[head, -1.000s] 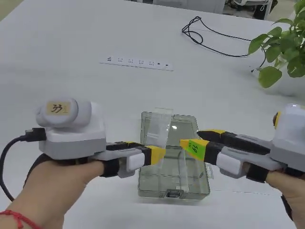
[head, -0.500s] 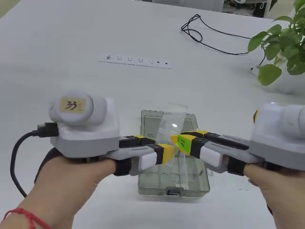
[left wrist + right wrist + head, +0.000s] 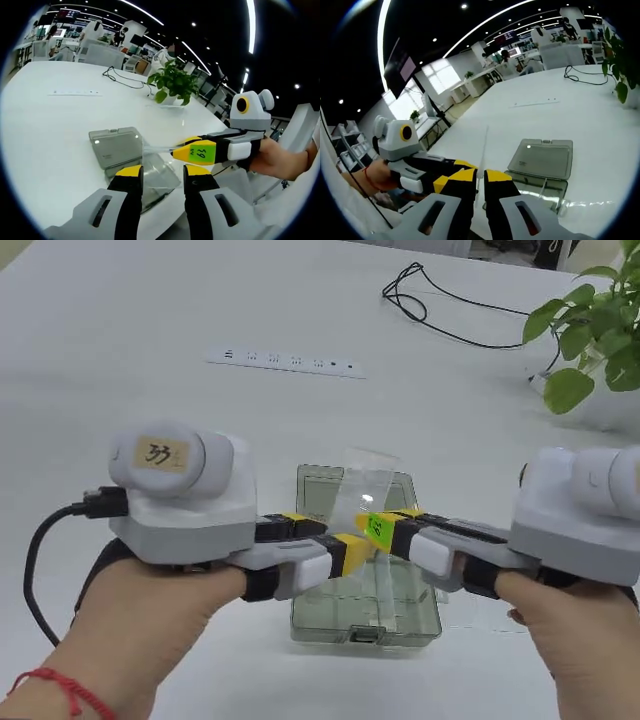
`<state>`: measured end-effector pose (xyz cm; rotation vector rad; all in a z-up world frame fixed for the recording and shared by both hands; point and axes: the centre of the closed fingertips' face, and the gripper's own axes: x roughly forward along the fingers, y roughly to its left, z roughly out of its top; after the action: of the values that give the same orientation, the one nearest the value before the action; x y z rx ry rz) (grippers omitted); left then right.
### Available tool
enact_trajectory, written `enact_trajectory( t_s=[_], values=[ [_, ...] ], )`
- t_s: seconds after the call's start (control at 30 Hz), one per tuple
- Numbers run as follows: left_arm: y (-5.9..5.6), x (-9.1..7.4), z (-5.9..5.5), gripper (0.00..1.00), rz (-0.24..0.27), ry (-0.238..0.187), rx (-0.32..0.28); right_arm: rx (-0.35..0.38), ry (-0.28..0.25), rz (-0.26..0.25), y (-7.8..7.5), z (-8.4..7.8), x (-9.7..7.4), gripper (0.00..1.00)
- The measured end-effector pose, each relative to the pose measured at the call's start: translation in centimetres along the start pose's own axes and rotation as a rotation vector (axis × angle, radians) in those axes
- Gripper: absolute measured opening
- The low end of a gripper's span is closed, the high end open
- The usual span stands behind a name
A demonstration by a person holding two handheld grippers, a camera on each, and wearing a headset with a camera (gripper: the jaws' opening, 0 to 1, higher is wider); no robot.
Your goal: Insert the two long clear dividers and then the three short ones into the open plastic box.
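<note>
Right tongs (image 3: 480, 176) — clear divider (image 3: 484, 144) between tips

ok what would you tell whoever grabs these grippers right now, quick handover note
Right gripper: jaws shut on the held divider, a clear sheet tilted up over the open box. Long or short, I can't tell.
Left gripper: jaws open, close beside the sheet's lower end, holding nothing.
Done: one seated divider appears to stand lengthwise in the box.
Left: seat the held one, then the others. Spare clear pieces are too faint to locate.
</note>
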<state>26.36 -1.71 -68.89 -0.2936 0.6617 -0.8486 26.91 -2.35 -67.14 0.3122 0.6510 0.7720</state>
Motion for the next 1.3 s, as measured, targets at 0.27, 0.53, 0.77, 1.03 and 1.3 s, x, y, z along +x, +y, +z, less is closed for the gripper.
enact_trajectory(
  t_s=[0.27,0.53,0.77,1.03,1.3],
  values=[
    [-0.1,0.2,-0.4,0.31,-0.007,0.012,0.015,0.022,-0.003,-0.02,-0.1,0.2,0.1,0.06],
    [-0.4,0.3,-0.8,0.35,-0.025,0.023,0.032,0.022,0.005,-0.023,0.0,0.4,0.5,0.06],
    [0.0,-0.5,-1.1,0.45,-0.054,0.031,0.101,0.007,0.015,-0.043,-0.4,1.1,0.6,0.07],
    [1.3,-1.9,-2.3,0.58,-0.088,0.049,0.226,0.047,0.052,-0.094,-1.4,1.3,0.8,0.07],
    [2.4,-2.7,-4.0,0.8,-0.131,0.074,0.356,0.063,0.143,-0.194,-3.0,0.8,1.1,0.07]
  ],
)
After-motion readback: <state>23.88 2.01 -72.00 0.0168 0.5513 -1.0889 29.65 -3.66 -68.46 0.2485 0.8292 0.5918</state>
